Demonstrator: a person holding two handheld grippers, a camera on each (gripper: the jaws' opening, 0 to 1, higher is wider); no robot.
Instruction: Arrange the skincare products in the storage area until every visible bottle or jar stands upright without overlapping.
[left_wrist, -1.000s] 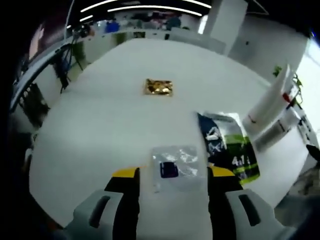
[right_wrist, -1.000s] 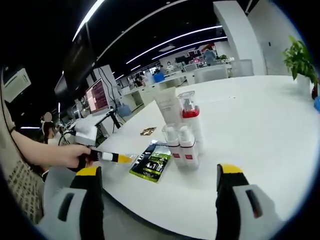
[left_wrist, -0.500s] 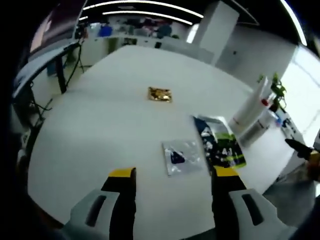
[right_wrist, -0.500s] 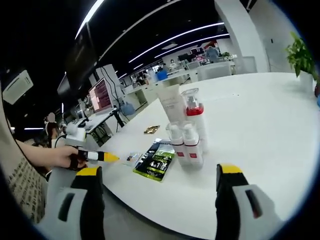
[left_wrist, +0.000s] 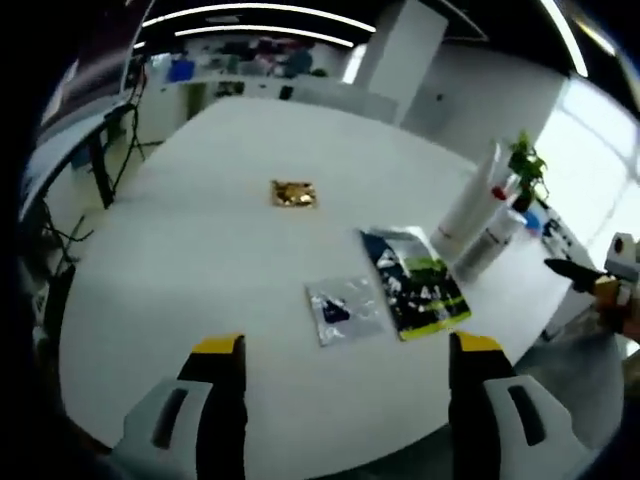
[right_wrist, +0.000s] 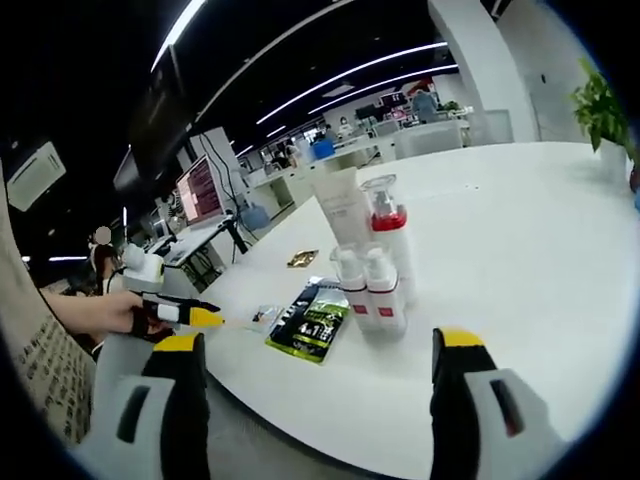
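Both grippers (left_wrist: 340, 350) (right_wrist: 310, 345) hanging open and empty, four bottles (right_wrist: 368, 290) standing upright, three flat sachets (left_wrist: 412, 282) lying on table (left_wrist: 200, 250), labels unreadable.

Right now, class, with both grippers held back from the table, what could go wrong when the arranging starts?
The bottles stand tightly bunched, apparently touching, so reaching for one could topple its neighbours. The green sachet lies close beside them and near the table edge, so a careless push might slide it off. The flat clear sachet may be hard to pinch and could skid instead.
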